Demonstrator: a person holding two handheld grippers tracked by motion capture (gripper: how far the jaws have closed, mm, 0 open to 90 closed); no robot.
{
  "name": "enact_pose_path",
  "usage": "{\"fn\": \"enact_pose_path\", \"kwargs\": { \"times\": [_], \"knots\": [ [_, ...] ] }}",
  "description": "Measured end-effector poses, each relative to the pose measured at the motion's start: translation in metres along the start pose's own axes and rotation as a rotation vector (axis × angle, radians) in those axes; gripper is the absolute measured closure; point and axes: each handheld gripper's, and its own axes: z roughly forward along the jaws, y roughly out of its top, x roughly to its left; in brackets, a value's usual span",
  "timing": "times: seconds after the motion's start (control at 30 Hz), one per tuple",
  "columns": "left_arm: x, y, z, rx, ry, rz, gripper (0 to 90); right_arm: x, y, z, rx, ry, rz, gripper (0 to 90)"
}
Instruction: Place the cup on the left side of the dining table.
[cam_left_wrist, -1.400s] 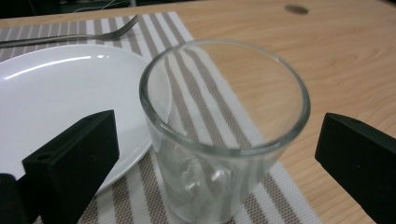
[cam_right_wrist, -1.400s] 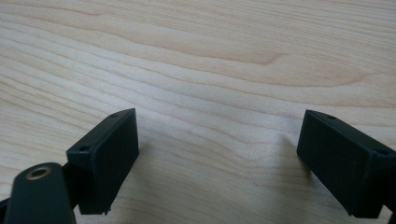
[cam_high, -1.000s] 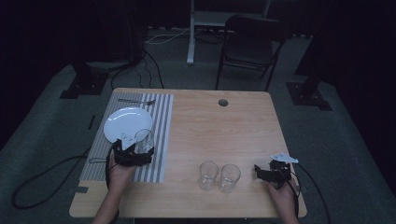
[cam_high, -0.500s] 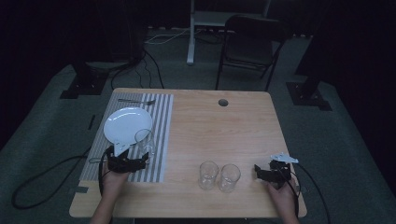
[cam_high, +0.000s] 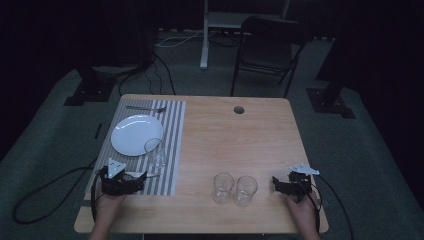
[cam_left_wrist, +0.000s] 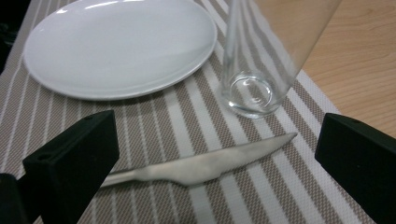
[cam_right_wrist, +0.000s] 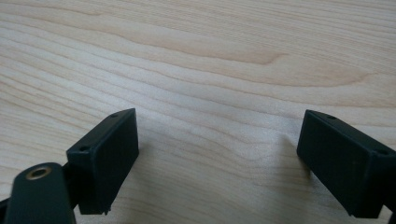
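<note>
A clear glass (cam_high: 156, 152) stands on the striped placemat (cam_high: 172, 130), just right of a white plate (cam_high: 134, 134). A table knife (cam_high: 146, 174) lies on the mat in front of the glass. My left gripper (cam_high: 139, 179) hovers at the mat's near edge, open. In the left gripper view the knife (cam_left_wrist: 201, 165) lies across the gap of the left gripper (cam_left_wrist: 217, 149), untouched, with the glass (cam_left_wrist: 252, 88) and plate (cam_left_wrist: 116, 46) beyond. My right gripper (cam_high: 276, 184) rests open near the front right, right of two empty glasses (cam_high: 223, 187) (cam_high: 246, 190). Bare wood lies under the right gripper (cam_right_wrist: 217, 140).
A fork (cam_high: 146, 108) lies at the mat's far edge. The wooden table (cam_high: 240, 145) has a round hole (cam_high: 238, 109) near its far side. A dark chair (cam_high: 267, 45) stands behind the table. Cables trail off both sides.
My left gripper has drawn back from the glass toward the near left edge, leaving the glass standing on the mat. The right gripper has stayed put.
</note>
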Motion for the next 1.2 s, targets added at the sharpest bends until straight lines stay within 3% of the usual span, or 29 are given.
{"fn": "enact_pose_path", "kwargs": {
  "times": [0.1, 0.27, 0.53, 0.63, 0.87, 1.0, 1.2],
  "knots": [
    [0.006, -0.005, -0.006, 0.007, -0.002, -0.019, 0.3, 0.0, 0.0, 0.0, 0.0, 0.0, 0.0, 12.3],
    [0.011, -0.016, -0.015, 0.027, 0.015, 0.015, 0.3, 0.0, 0.0, 0.0, 0.0, 0.0, 0.0, 12.3],
    [0.021, -0.035, -0.027, 0.048, 0.029, -0.005, 0.3, 0.0, 0.0, 0.0, 0.001, 0.0, 0.001, 12.3],
    [0.022, -0.042, -0.031, 0.062, 0.035, 0.015, 0.3, 0.0, 0.0, 0.0, 0.0, 0.0, 0.001, 12.3],
    [0.034, -0.058, -0.036, 0.089, 0.058, -0.017, 0.3, 0.0, 0.0, 0.0, 0.0, 0.0, 0.001, 12.3],
    [0.041, -0.065, -0.042, 0.086, 0.078, -0.06, 0.3, 0.0, 0.0, 0.0, 0.0, 0.0, 0.0, 12.3],
    [0.054, -0.075, -0.044, 0.133, 0.122, -0.092, 0.3, 0.0, 0.0, 0.0, 0.0, 0.0, 0.0, 12.3]
  ]
}}
